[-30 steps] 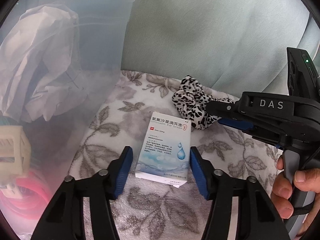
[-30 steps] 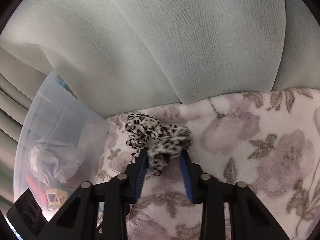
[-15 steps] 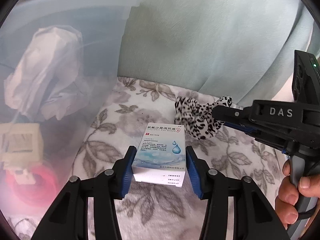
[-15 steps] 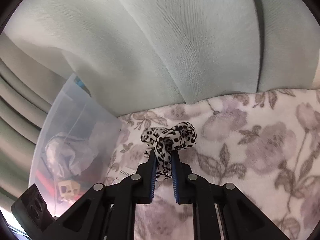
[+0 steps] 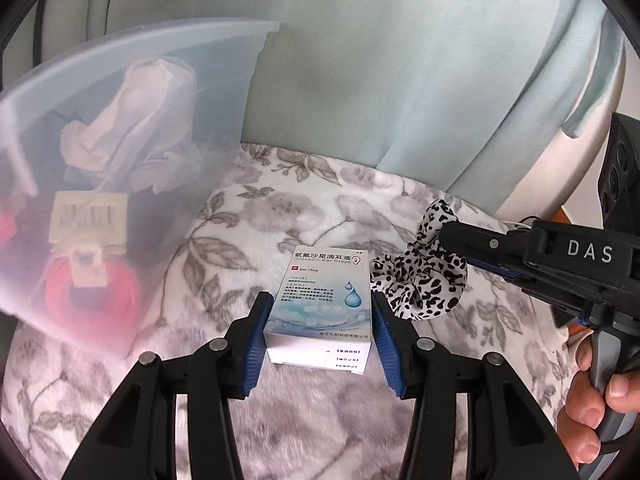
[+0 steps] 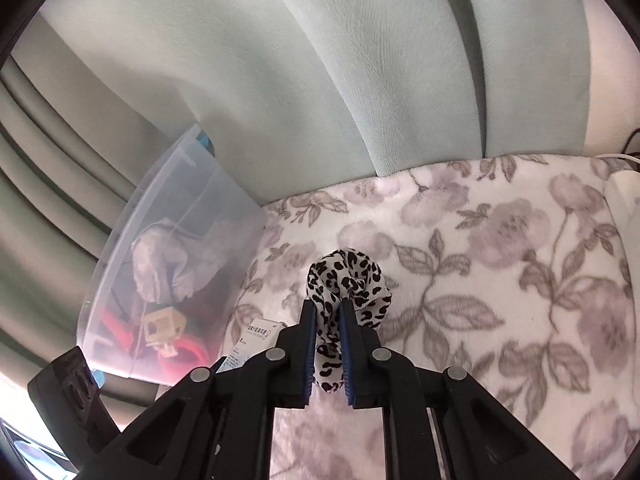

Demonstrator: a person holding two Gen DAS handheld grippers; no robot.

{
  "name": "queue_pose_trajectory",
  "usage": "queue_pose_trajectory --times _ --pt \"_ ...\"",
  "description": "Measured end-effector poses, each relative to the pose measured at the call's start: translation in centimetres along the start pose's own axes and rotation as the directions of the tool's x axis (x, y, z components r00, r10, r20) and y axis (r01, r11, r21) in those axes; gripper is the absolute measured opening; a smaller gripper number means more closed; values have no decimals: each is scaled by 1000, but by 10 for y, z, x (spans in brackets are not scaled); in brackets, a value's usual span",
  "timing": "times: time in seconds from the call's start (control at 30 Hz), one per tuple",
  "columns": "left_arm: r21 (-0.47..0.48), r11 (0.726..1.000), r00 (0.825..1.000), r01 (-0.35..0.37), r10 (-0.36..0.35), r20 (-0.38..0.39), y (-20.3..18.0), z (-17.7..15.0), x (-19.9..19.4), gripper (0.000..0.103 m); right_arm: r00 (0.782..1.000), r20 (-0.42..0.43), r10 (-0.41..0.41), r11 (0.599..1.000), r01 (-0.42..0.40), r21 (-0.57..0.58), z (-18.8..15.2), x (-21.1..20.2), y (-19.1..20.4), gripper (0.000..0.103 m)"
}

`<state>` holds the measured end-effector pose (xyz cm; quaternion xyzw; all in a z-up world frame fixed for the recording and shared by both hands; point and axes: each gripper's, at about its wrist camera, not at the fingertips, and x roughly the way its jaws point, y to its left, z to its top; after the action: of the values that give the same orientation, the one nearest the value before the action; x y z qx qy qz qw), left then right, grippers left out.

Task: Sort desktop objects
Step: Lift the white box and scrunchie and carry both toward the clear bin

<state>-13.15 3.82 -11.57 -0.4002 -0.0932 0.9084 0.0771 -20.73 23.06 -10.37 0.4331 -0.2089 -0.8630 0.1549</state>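
Note:
My left gripper (image 5: 319, 328) is shut on a white and blue ear drops box (image 5: 325, 304) and holds it above the floral blanket (image 5: 280, 216). My right gripper (image 6: 327, 320) is shut on a leopard-print scrunchie (image 6: 348, 280) and holds it off the blanket. In the left wrist view the scrunchie (image 5: 420, 280) hangs from the right gripper just right of the box. A corner of the box (image 6: 256, 334) shows low left in the right wrist view.
A translucent plastic bin (image 5: 120, 160) stands at the left, holding crumpled white paper (image 5: 132, 120), a beige block (image 5: 86, 228) and something red (image 5: 92, 300). It also shows in the right wrist view (image 6: 168, 240). Pale green cushions (image 5: 400, 80) rise behind. A white object (image 6: 624, 196) lies far right.
My left gripper closed on the box and lifted it. My right gripper closed on the scrunchie and raised it off the blanket. Both views pulled back and up.

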Motion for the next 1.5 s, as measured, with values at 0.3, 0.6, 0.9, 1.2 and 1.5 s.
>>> queue_pose_trajectory --times 0.3,0.6,0.9,1.2,1.5 --pt "10 1000 999 22 -22 34 -6 -5 -27 50 999 36 1 1000 -2 3 -12 -41 8 12" --pt "21 999 994 47 -49 100 -11 -3 -66 50 995 96 10 1000 -8 -21 -18 -76 28 12" --pt "21 997 979 77 -80 187 -9 1 -109 50 987 158 33 996 -19 -87 -21 -114 66 12" --pt "3 995 958 98 -95 271 5 5 -145 50 977 201 65 985 -31 -169 -25 -138 110 12" --pt "-41 994 933 105 -84 349 37 13 -173 50 970 222 103 964 -42 -263 -26 -143 162 12"
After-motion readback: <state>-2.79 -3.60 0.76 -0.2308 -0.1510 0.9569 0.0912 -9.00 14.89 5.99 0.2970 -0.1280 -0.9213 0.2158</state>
